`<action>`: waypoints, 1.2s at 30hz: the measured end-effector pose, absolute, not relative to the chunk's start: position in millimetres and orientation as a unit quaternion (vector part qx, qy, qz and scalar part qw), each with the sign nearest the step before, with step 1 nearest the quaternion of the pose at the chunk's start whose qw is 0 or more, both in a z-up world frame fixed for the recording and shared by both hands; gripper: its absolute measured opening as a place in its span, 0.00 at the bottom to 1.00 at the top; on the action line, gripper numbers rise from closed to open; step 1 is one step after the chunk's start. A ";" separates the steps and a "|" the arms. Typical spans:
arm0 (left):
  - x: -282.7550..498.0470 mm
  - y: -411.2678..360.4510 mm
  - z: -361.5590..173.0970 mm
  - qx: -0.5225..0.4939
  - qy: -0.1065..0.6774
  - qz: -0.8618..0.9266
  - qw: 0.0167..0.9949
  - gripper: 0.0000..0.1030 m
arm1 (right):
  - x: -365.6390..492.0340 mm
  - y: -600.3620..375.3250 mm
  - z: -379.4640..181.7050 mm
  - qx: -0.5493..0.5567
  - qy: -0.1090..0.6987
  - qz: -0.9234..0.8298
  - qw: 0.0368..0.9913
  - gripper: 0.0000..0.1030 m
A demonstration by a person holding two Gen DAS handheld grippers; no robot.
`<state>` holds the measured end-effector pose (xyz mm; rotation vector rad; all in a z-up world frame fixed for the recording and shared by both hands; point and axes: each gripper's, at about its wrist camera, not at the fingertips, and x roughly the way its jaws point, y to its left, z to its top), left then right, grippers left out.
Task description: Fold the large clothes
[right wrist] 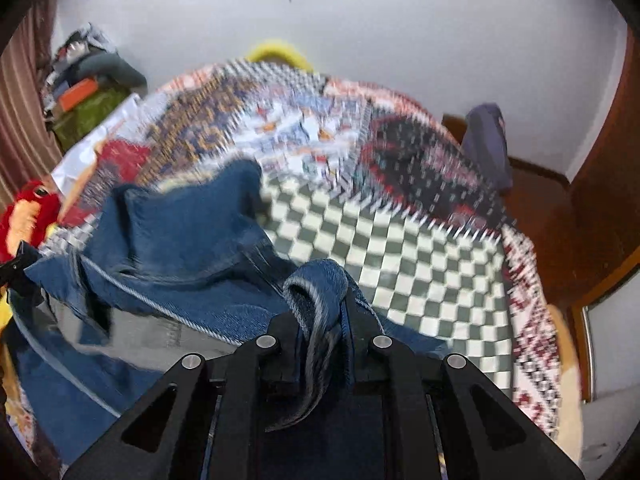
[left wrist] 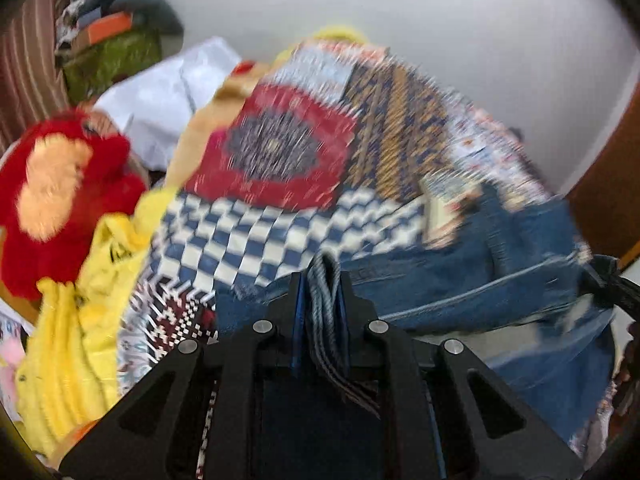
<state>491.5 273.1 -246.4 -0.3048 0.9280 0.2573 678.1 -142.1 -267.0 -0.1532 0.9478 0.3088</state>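
Note:
Blue jeans [left wrist: 460, 280] hang stretched between my two grippers above a bed with a patchwork cover [left wrist: 280, 148]. My left gripper [left wrist: 324, 276] is shut on a bunched denim edge at the bottom middle of the left wrist view. My right gripper [right wrist: 318, 300] is shut on another folded edge of the jeans [right wrist: 184, 240], which spread to the left in the right wrist view. The other gripper's black tip [right wrist: 16, 268] shows at the far left there. Both views are blurred by motion.
A red and orange plush toy [left wrist: 60, 192] and a yellow garment [left wrist: 92, 312] lie on the bed's left side. A white pillow [left wrist: 168, 100] and a pile of clothes [left wrist: 108, 20] sit further back. A wooden door [right wrist: 600, 200] stands at right.

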 end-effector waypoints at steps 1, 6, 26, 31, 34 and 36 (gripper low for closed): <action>493.8 276.9 -256.4 -0.139 0.451 0.138 0.870 0.15 | 680.0 -143.0 -274.9 -0.073 0.459 0.149 0.873 0.11; 490.0 289.4 -270.5 -0.171 0.451 0.122 0.867 0.20 | 682.5 -154.2 -277.7 -0.057 0.459 0.177 0.869 0.12; 457.0 270.8 -214.0 -0.094 0.462 0.112 0.875 0.61 | 677.3 -167.3 -243.4 -0.120 0.511 0.129 0.842 0.12; 473.7 232.4 -233.9 -0.098 0.490 0.054 0.864 0.78 | 669.2 -159.0 -248.7 -0.155 0.495 0.108 0.848 0.13; 493.0 220.0 -258.9 -0.079 0.524 0.069 0.845 0.79 | 674.1 -163.2 -253.8 -0.141 0.504 0.113 0.845 0.13; 504.1 219.5 -279.6 -0.064 0.536 0.099 0.836 0.84 | 678.1 -166.8 -255.7 -0.128 0.510 0.123 0.842 0.13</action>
